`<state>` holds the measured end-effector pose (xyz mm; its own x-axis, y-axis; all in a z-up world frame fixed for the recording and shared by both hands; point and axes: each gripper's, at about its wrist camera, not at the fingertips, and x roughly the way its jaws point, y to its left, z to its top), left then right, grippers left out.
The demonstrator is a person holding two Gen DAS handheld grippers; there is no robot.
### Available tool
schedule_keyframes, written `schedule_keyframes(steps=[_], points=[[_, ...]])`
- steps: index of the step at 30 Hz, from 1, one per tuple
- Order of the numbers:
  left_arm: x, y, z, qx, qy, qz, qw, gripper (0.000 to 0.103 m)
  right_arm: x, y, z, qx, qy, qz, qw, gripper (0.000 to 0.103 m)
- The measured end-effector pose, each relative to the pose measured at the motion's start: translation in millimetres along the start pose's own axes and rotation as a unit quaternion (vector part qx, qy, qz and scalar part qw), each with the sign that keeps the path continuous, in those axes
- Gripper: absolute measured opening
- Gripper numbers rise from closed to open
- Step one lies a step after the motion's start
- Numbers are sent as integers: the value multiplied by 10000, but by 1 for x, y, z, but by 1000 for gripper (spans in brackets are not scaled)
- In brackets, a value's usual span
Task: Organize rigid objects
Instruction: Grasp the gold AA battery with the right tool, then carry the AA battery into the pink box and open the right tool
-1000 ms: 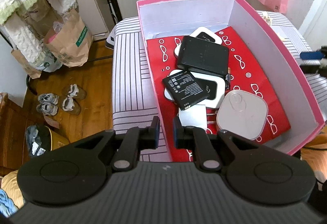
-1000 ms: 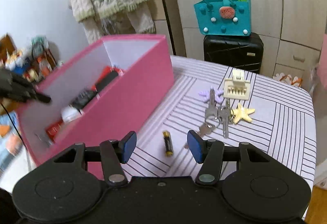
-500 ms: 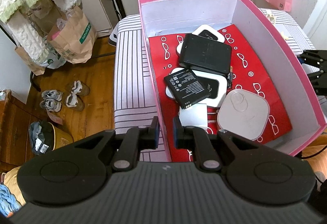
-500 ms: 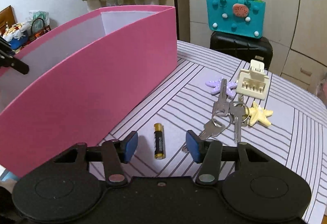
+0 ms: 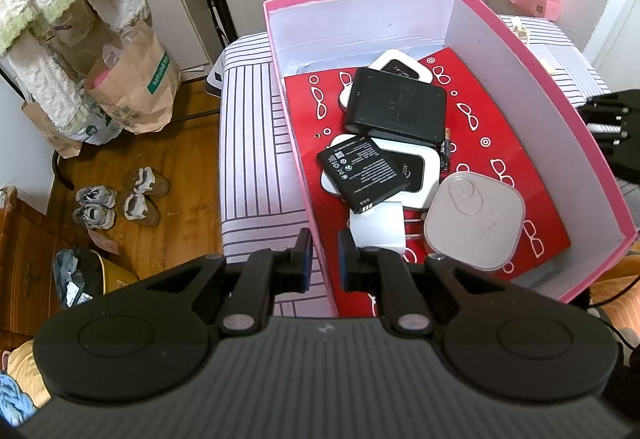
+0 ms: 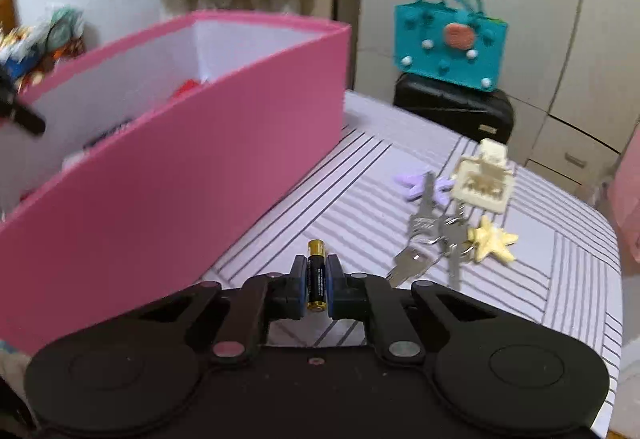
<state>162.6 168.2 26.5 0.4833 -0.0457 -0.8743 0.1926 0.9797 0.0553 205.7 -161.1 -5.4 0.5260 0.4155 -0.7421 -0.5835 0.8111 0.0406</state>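
My left gripper (image 5: pixel 322 257) is shut on the near left wall of the pink box (image 5: pixel 286 111). The box holds a black battery pack (image 5: pixel 366 171), a black device (image 5: pixel 396 106), white devices (image 5: pixel 400 67), a white charger (image 5: pixel 378 229) and a grey square gadget (image 5: pixel 474 219) on a red liner. My right gripper (image 6: pixel 317 285) is shut on a black and gold battery (image 6: pixel 317 273), beside the pink box's outer wall (image 6: pixel 192 191) on the striped tabletop.
A bunch of keys (image 6: pixel 430 235) with yellow star (image 6: pixel 492 239), purple star (image 6: pixel 416 185) and a cream plastic piece (image 6: pixel 484 179) lie on the striped table (image 6: pixel 560 279) to the right. A teal bag (image 6: pixel 450 47) sits on a black suitcase behind. Floor with shoes (image 5: pixel 116 199) lies left.
My right gripper has moved forward and closed on the battery, which lay free between open fingers before. The left gripper keeps its hold on the box wall.
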Motion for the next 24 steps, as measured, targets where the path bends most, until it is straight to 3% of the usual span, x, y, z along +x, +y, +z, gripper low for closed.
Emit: schedule_keyframes(steps=[8, 13, 18, 24], points=[[0, 3, -2, 27, -48, -69, 10000, 11, -37, -2, 33, 453, -528, -44, 9976, 11], [-1, 6, 0, -42, -20, -133, 9999, 11, -59, -1, 72, 779, -809, 240, 9934, 11], [0, 7, 0, 26, -18, -167, 9999, 11, -57, 15, 110, 644, -653, 751, 9929, 11], [-1, 7, 0, 89, -38, -189, 9998, 11, -19, 41, 137, 458, -114, 1109, 9927, 11]])
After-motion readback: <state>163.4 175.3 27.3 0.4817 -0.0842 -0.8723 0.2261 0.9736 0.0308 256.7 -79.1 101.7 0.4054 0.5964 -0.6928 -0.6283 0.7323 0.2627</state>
